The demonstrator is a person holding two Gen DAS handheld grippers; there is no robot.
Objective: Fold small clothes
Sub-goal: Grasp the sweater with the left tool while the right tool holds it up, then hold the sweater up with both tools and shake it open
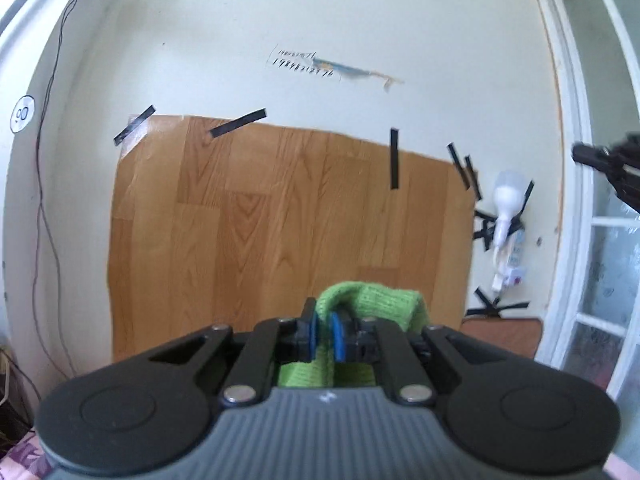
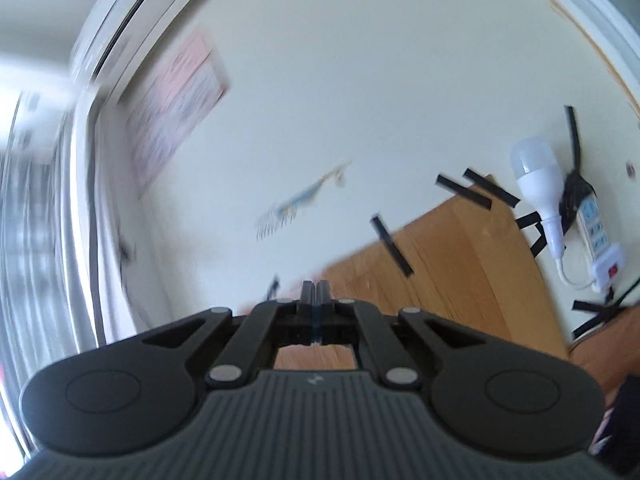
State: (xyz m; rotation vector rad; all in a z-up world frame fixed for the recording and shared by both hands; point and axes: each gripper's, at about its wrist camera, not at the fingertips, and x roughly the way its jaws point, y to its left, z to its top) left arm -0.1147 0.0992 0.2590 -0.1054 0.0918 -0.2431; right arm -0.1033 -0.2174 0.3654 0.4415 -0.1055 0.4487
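Cream wall (image 1: 360,20) w/ a wood-grain vinyl sheet (image 1: 280,208) taped on by black strips; white bulb lamp (image 1: 506,200) beside it. Left gripper (image 1: 323,332) points level, fingers clamped on a green knit cloth (image 1: 376,304). Right gripper (image 2: 316,292) tilts slightly up, fingers together, nothing between.

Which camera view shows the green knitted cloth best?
The left wrist view shows it best: the green knitted cloth sits pinched in the left gripper, with folds above and below the pads. The right wrist view shows nothing of it, only the shut, empty right gripper against the wall.
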